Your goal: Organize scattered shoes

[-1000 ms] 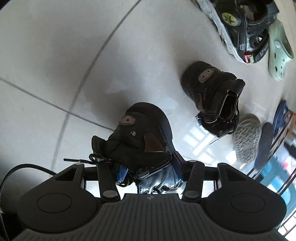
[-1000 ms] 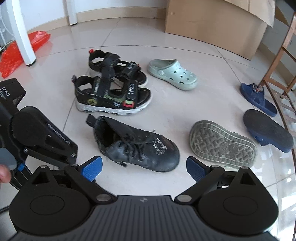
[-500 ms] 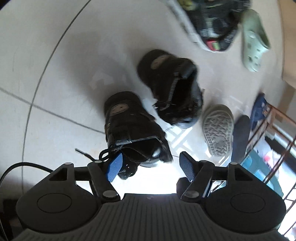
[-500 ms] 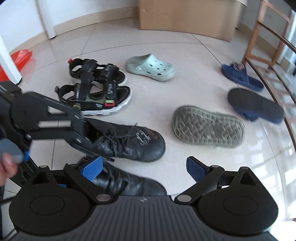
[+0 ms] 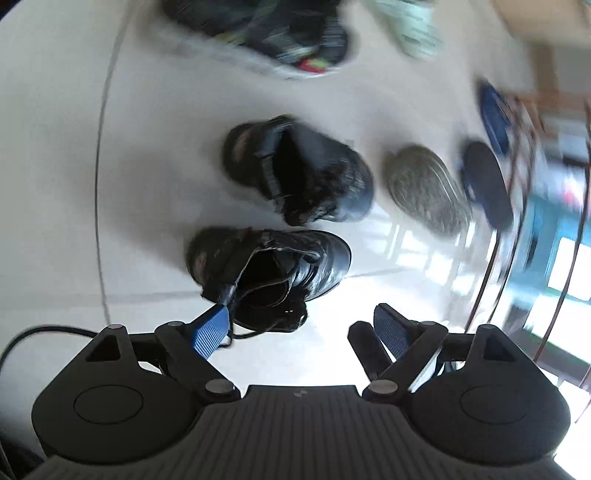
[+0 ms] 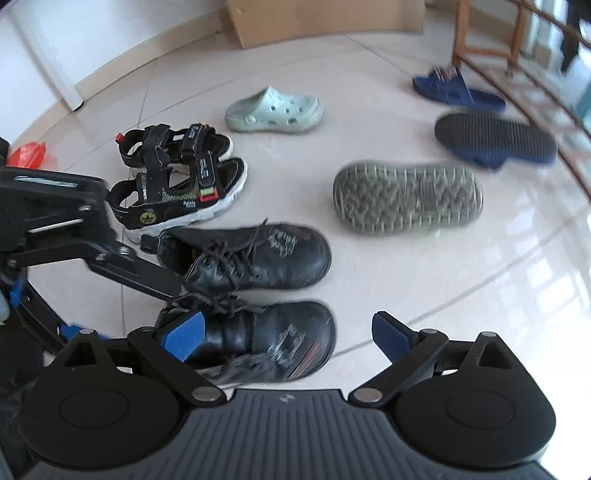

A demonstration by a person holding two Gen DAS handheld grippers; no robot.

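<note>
Two black lace-up boots stand side by side on the tile floor: the near boot [image 6: 266, 339] [image 5: 269, 266] and the far boot [image 6: 255, 254] [image 5: 299, 170]. My left gripper [image 5: 299, 328] is open and empty just behind the near boot's heel; its arm shows in the right wrist view [image 6: 74, 236]. My right gripper [image 6: 284, 332] is open and empty above the near boot. A pair of black sandals [image 6: 177, 184], a green clog [image 6: 273, 110], an upturned green clog [image 6: 406, 199] and two blue slippers, one upturned [image 6: 495, 140] and one upright [image 6: 454, 88], lie beyond.
A cardboard box [image 6: 325, 18] stands against the back wall. A wooden chair frame [image 6: 517, 48] and a railing stand at the right. A red bag [image 6: 29, 155] lies at the far left. A white post [image 6: 48, 70] rises at the left.
My left gripper has set the near boot down beside the far boot, opened, and drawn back from it. My right gripper has swung to the right.
</note>
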